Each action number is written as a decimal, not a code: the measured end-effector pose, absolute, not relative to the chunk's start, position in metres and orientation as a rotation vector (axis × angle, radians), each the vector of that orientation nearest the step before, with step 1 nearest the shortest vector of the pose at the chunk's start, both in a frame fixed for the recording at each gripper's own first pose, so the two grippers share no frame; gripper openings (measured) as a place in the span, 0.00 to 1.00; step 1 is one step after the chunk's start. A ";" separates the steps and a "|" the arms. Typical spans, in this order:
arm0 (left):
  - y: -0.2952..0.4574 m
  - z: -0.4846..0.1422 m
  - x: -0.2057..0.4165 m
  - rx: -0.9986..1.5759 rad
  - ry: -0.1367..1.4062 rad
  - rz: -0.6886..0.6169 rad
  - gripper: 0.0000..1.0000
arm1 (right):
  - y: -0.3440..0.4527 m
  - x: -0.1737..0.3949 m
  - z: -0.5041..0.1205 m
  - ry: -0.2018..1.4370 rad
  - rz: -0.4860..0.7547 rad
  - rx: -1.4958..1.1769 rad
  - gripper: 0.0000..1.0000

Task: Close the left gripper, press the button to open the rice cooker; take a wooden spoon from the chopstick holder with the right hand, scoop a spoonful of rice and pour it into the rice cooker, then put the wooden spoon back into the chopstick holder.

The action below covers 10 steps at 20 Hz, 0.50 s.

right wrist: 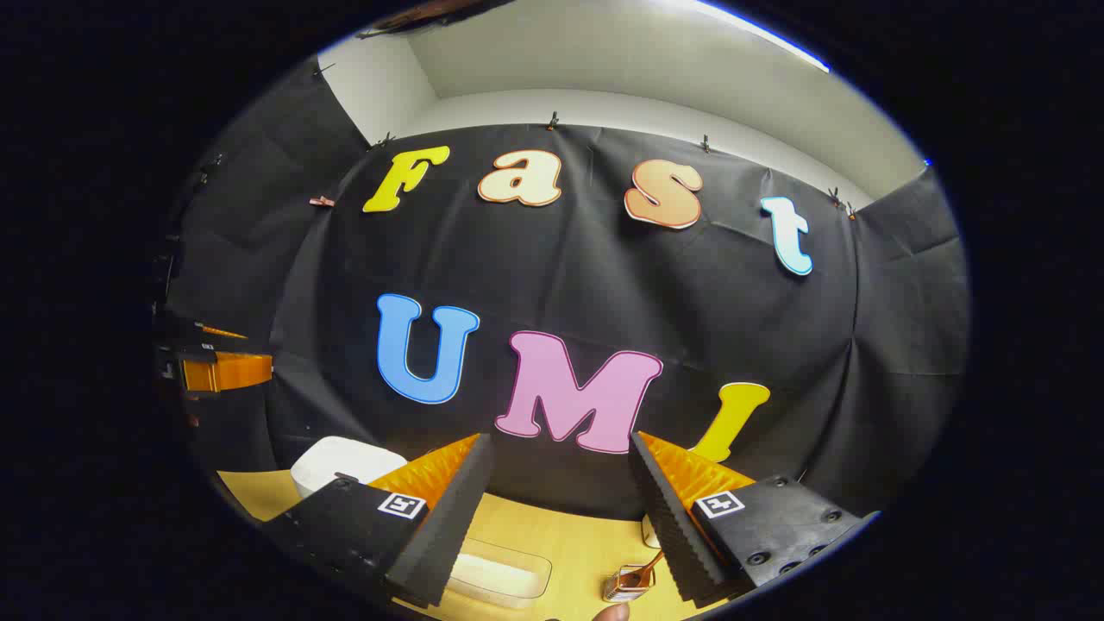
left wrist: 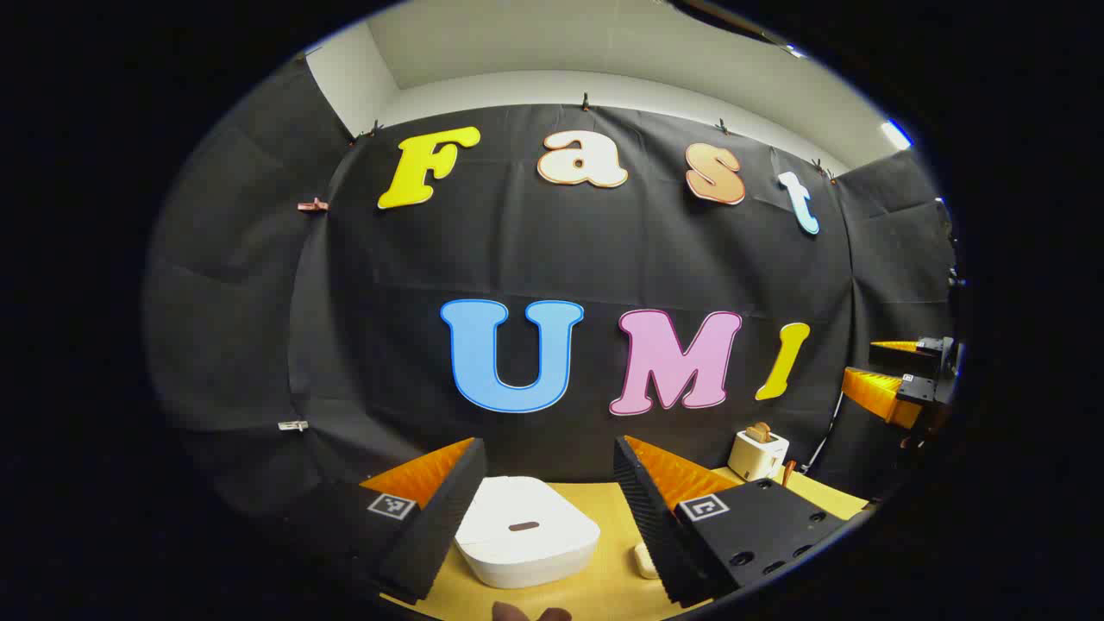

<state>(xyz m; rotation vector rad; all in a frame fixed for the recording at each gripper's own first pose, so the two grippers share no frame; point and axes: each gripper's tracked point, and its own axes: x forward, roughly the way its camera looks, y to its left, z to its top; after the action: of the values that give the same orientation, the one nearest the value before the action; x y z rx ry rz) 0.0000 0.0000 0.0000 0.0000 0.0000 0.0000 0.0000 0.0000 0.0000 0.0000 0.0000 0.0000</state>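
Note:
The white rice cooker (left wrist: pixel 526 530) sits on the wooden table with its lid down, low between the fingers of my left gripper (left wrist: pixel 548 444), which is open and holds nothing. The right gripper view has the cooker (right wrist: pixel 345 461) at the lower left, partly behind one finger. My right gripper (right wrist: pixel 561 440) is open and holds nothing, well above the table. Below it stands a clear container of rice (right wrist: pixel 500 573). To its right is a metal chopstick holder (right wrist: pixel 623 586) with a wooden spoon handle (right wrist: pixel 649 565) sticking out.
A white toaster (left wrist: pixel 757 453) stands at the back right of the yellow table (left wrist: pixel 604 586). The other gripper (left wrist: pixel 901 384) hangs at the far right edge of the left gripper view. A small white object (left wrist: pixel 645 561) lies beside the cooker. The black cloth wall closes the back.

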 end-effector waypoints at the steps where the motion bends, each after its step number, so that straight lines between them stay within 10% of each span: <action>1: 0.001 0.001 0.002 0.003 -0.005 -0.001 0.95 | 0.001 0.000 0.002 -0.006 -0.001 0.000 0.97; 10: 0.002 -0.003 0.010 0.020 -0.005 -0.006 0.95 | 0.004 0.002 0.000 -0.001 -0.008 0.012 0.97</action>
<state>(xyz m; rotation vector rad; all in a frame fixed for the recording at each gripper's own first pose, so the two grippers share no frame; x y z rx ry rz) 0.0097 0.0024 -0.0030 0.0201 -0.0049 -0.0055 0.0019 0.0039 0.0003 0.0125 -0.0006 -0.0077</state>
